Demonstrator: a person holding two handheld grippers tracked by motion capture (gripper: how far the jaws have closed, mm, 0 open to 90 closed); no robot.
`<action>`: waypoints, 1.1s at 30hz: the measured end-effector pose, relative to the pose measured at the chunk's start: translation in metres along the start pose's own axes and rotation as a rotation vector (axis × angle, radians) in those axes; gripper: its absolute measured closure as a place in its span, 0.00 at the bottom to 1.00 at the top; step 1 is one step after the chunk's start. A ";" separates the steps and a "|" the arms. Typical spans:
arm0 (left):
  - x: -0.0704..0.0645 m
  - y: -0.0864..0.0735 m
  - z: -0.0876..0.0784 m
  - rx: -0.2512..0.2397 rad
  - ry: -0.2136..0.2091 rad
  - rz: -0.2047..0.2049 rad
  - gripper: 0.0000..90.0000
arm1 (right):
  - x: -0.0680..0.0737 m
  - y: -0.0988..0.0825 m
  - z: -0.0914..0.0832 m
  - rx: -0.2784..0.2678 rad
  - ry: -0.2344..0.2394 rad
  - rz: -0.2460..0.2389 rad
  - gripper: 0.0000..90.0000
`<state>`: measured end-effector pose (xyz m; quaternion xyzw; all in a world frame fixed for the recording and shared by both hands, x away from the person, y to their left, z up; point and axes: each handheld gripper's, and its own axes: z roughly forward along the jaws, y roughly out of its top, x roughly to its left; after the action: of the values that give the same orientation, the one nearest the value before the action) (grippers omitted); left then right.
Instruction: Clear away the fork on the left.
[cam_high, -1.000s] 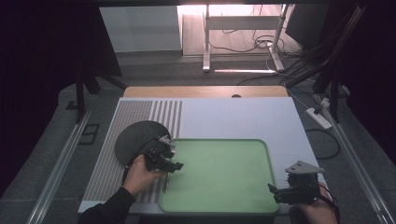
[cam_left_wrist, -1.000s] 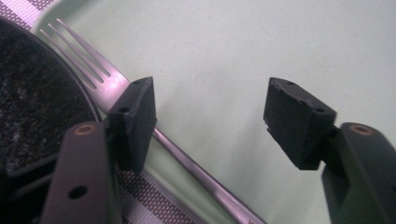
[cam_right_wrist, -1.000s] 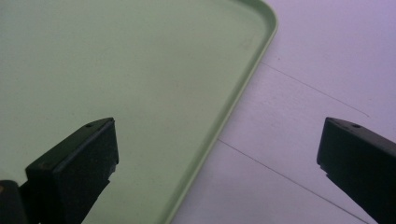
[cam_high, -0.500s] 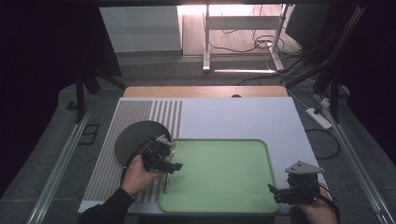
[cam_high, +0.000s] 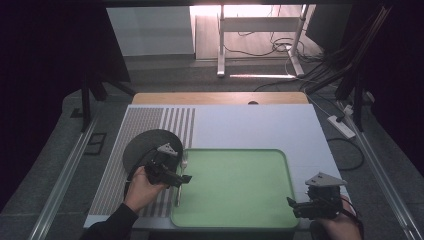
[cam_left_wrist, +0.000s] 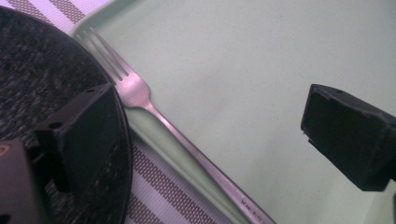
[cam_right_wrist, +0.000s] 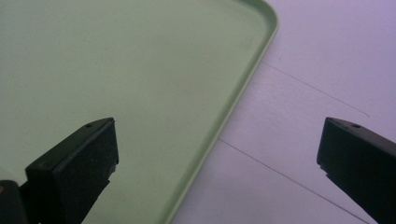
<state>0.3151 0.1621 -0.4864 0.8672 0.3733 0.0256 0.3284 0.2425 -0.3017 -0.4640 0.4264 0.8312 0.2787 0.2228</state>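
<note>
Dark floor and trailing cables are surrounding a white table (cam_high: 260, 125), on which a green tray (cam_high: 235, 220), a striped mat (cam_high: 145, 125) and a dark round plate (cam_high: 142, 145) are lying. A fork (cam_left_wrist: 187, 144) is resting along the left rim of the tray, its prongs just beside the plate and its handle running toward the person's side. The left gripper (cam_high: 181, 180) is being held over the fork; its jaws have just been opening and are now standing wide apart, the fork lying between them untouched by either pad. By the look of it, the fork is being released at the tray's edge, so this step is judged nearly done. The right gripper (cam_high: 295, 206) is being held near the tray's right front corner, jaws spread and gripping nothing. Next, the left gripper is probably needing to be lifted straight off, so the fork is not being nudged from the rim.
</note>
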 end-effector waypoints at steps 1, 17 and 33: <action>0.000 -0.001 -0.001 -0.003 0.000 -0.001 0.04 | 0.000 0.000 0.000 0.000 0.000 0.000 0.00; 0.005 -0.017 -0.018 -0.070 0.039 -0.010 0.00 | 0.000 0.000 0.000 0.001 0.000 -0.001 0.00; 0.008 -0.035 -0.030 -0.090 0.054 -0.035 0.00 | 0.000 0.000 0.000 0.000 0.002 0.000 0.00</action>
<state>0.2898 0.2019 -0.4853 0.8440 0.3954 0.0600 0.3575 0.2422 -0.3018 -0.4638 0.4260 0.8315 0.2790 0.2219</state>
